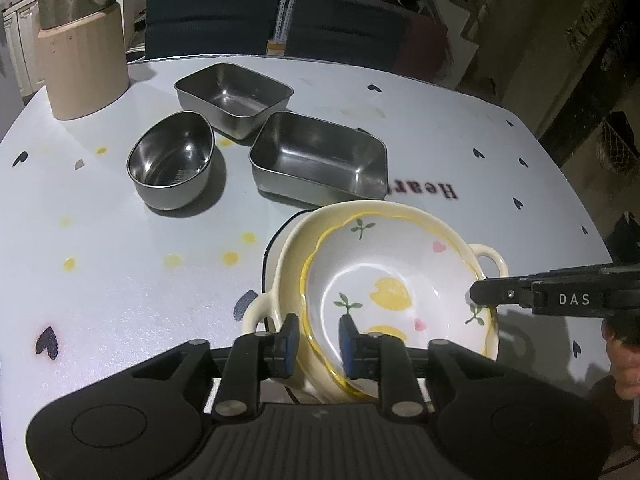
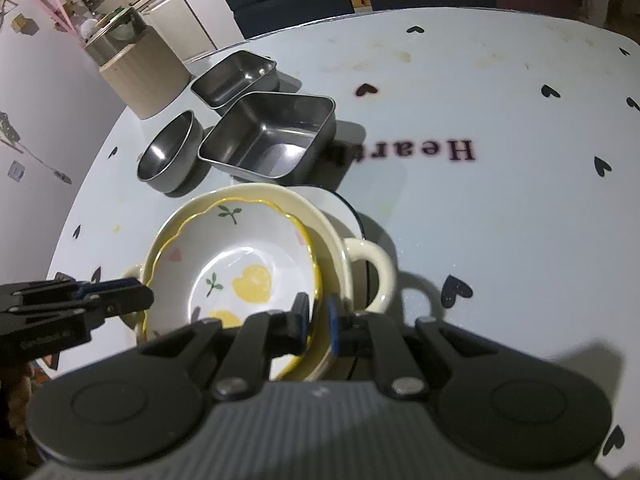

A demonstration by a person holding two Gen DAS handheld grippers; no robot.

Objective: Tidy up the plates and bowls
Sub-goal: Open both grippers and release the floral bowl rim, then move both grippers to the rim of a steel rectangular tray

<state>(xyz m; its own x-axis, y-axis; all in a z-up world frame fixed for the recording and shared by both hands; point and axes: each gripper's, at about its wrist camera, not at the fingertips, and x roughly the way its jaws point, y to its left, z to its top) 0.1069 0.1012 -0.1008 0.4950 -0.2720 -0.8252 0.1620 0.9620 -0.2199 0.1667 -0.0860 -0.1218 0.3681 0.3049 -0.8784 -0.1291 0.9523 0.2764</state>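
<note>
Where the two grippers meet: a crockery stack is set on the heart-printed table [image 1: 120,280], with a flowered bowl [image 1: 380,280] nested in a cream two-handled bowl [image 1: 288,256] and a white dark-rimmed plate [image 2: 340,208] seen under both.
Far left, well ahead of the left gripper: a beige ribbed canister [image 1: 84,68] is stood near the table's edge, topped by a steel pot [image 1: 76,4].
Ahead and left of it: an oval steel bowl [image 1: 172,160] is placed upright.
Straight ahead: two rectangular steel tins are seen, the farther tin [image 1: 236,96] behind the oval bowl, the nearer tin [image 1: 320,156] just beyond the stack.
Left gripper [image 1: 318,340]: the stack's rim is straddled with the jaws held apart; one pad is kept outside the cream bowl, the other inside the flowered bowl, and neither is seen pressing.
Right gripper [image 2: 319,316]: the opposite rim of the flowered bowl is taken between jaws set nearly together, one pad inside the bowl; whether the pads press cannot be told.
Just right of the right gripper: one cream handle [image 2: 372,272] is left clear of the pads.
Farther right: dark lettering [image 2: 440,150] is printed on the table.
</note>
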